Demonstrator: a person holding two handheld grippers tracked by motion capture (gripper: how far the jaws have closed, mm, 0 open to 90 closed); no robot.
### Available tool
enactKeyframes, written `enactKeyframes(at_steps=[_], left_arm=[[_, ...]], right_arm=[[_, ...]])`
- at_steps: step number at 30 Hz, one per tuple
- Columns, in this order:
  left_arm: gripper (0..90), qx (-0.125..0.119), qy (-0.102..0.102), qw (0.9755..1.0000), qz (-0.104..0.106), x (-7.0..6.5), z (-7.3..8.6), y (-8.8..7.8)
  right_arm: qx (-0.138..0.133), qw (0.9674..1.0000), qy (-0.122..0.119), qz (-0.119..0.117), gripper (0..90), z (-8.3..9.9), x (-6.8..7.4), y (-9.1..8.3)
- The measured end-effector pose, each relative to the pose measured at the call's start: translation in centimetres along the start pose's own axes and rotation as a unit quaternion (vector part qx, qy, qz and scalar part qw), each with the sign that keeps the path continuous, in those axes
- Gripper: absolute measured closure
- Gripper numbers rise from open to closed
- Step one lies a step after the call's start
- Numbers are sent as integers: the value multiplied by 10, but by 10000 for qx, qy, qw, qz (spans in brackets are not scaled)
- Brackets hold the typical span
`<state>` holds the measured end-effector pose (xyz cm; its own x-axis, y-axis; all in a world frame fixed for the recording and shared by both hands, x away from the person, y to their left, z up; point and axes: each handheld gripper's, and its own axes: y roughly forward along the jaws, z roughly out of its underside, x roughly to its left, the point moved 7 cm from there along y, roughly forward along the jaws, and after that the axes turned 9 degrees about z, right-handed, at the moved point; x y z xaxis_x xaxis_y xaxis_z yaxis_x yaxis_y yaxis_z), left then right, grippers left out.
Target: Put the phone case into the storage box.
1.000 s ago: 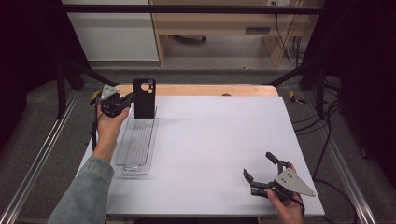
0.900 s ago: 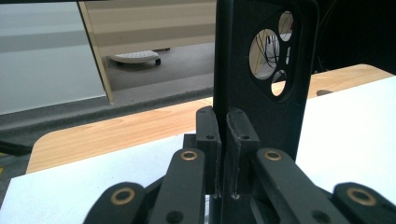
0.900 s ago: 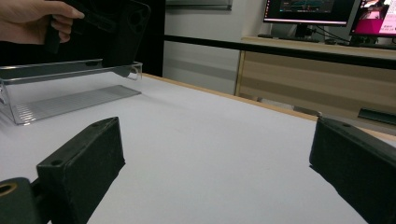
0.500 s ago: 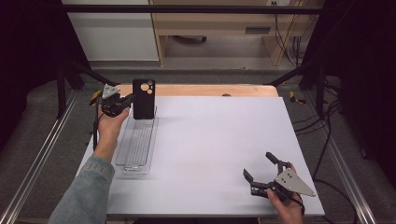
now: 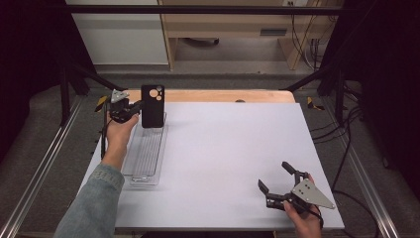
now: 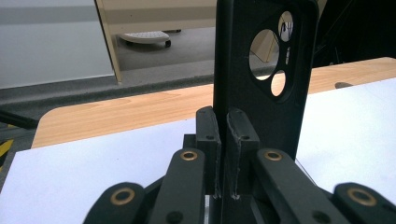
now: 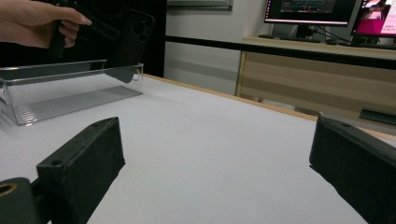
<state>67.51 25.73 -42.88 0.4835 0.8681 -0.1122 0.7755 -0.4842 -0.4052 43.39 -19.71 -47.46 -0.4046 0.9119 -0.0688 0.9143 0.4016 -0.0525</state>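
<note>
Scene: we are looking down on a white table (image 5: 223, 148) with a wooden strip along its far edge, a person's forearms coming in from the near side.

Left gripper (image 5: 132, 108): we are seeing it at the far left of the table, its jaws pinching the edge of a black phone case (image 5: 152, 106).

Phone case: it is standing upright in the grip, its round camera cut-outs at the top. It is hanging over the far end of a clear tray (image 5: 144, 153); whether its bottom edge is touching the tray we cannot tell.

Close view from the left gripper: we are seeing the two black pads (image 6: 208, 135) pressing either side of the case's thin edge, the case (image 6: 266, 70) rising tall above them.

Clear tray: it is lying lengthwise along the left side of the table, just beside the person's left forearm.

Right gripper (image 5: 276, 182): we are seeing it near the table's near right corner, well apart from the tray, its jaws standing wide with nothing between them.
</note>
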Motion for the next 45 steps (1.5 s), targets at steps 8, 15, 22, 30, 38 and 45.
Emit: enactKeyframes(at_steps=[8, 15, 22, 30, 38, 45], left_arm=[[847, -28, 45, 10000, -32, -3, -3, 0], [846, 2, 48, 10000, -53, -3, -5, -2], [846, -69, -357, 9993, 112, 0, -8, -1], [846, 35, -241, 9997, 27, 6, -2, 2], [846, 91, -183, 9998, 12, 3, -2, 6], [846, 139, -68, 9999, 35, -3, -6, 6]], right_arm=[[-1, 10000, -9, 6, 35, 0, 0, 0], [-5, 10000, 8, -4, 34, 0, 0, 0], [-29, 10000, -17, -3, 35, -1, 1, 0], [-32, 10000, -18, -8, 35, -1, 1, 0], [-47, 10000, -21, -13, 34, -2, 1, 0], [-29, 10000, 10, -28, 35, -1, 2, 0]])
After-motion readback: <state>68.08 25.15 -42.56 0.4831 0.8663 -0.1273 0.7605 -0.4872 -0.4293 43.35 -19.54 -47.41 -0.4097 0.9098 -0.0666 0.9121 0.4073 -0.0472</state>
